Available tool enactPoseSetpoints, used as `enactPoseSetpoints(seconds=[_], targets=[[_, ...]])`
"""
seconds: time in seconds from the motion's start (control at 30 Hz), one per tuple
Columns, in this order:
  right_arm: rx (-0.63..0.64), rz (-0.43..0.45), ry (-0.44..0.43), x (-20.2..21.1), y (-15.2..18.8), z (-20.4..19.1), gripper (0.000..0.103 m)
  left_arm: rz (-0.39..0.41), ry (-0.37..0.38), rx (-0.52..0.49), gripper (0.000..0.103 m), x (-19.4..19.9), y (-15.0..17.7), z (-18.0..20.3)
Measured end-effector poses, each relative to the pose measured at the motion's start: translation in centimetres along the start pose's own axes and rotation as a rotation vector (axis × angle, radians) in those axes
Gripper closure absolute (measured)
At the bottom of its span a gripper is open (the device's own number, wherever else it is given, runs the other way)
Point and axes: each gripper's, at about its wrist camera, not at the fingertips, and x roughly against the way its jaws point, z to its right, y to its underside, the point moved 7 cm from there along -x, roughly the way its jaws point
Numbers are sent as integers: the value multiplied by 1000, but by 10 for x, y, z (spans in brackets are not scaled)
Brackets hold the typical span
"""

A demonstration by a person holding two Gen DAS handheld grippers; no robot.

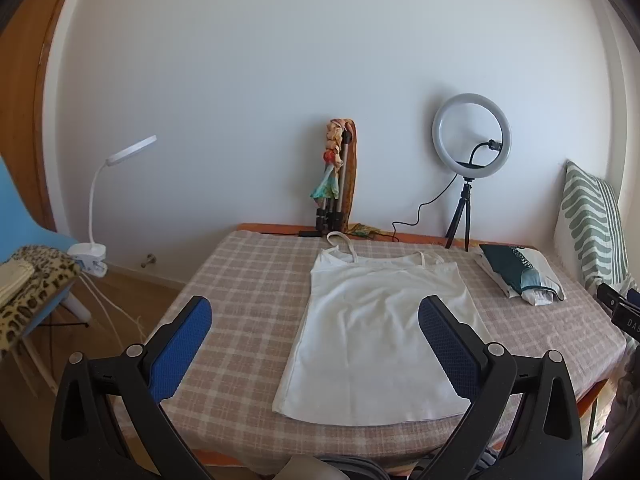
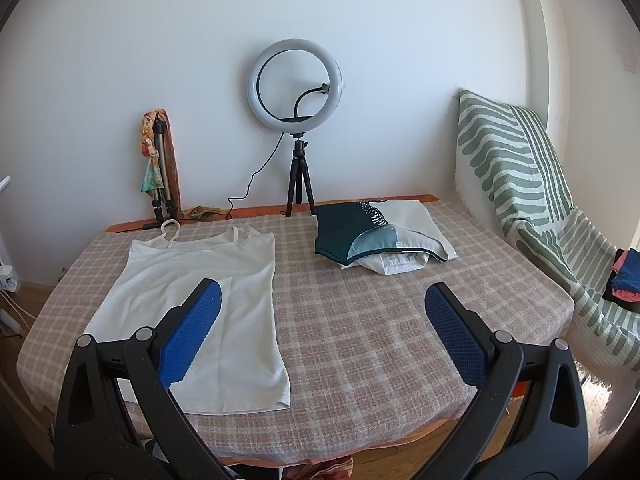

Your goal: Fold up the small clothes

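The left gripper [image 1: 316,316] and right gripper [image 2: 323,304] hang above the near edge of the desk [image 2: 360,320], jaws spread apart and empty. The white camisole [image 1: 380,344] lies flat, straps toward the wall, with folded clothes [image 2: 380,236] well to its right. Folding appears not yet begun; the next move likely calls for gripping a side edge or the hem.

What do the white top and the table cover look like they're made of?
The white top looks like thin, matte, stretchy knit, maybe cotton: it lies limp with soft creases. The table cover looks like coarser woven fabric, judging by its plaid weave.
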Motion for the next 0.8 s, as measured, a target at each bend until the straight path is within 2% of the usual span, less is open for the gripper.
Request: enactPoseSetpoints(seconds=[0.8], targets=[[-4,3,-5,-1,-2,-3,0,-7,10,14,0,-3,5,0]])
